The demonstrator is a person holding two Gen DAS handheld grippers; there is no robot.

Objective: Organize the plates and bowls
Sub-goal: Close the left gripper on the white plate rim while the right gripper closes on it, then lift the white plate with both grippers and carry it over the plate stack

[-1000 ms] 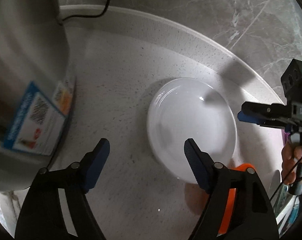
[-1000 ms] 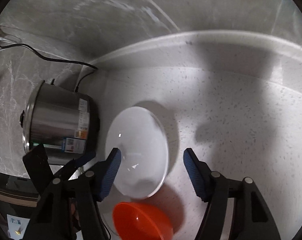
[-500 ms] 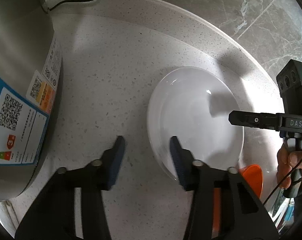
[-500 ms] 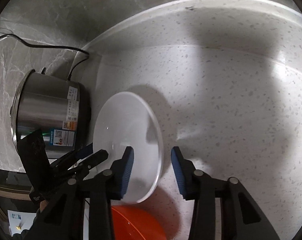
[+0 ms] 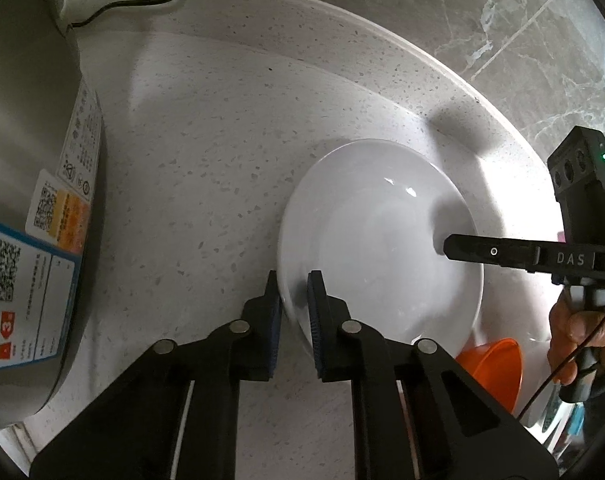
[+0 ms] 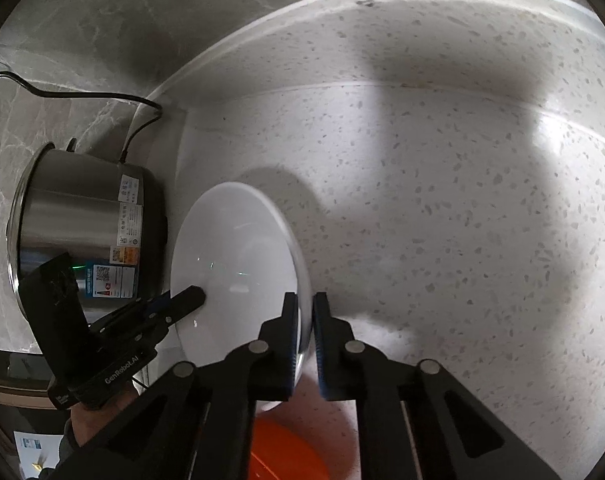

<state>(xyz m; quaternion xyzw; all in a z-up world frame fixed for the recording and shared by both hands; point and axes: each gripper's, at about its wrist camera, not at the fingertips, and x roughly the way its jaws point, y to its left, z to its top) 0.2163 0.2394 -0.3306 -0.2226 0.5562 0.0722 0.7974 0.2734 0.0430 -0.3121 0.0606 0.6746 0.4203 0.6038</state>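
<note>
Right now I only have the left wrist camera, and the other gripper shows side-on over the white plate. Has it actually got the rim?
Observer: Yes. The right gripper is shut on the white plate, with one pad on each side of the rim.
Operator: Where is the orange bowl from that side?
Observer: The orange bowl shows low in the right wrist view, between that gripper's two arms, by the plate's near edge.
Operator: And the cooker?
Observer: Here the steel cooker is seen whole. It stands upright on the far side of the plate from that gripper, and a black cord runs off from its back.
</note>
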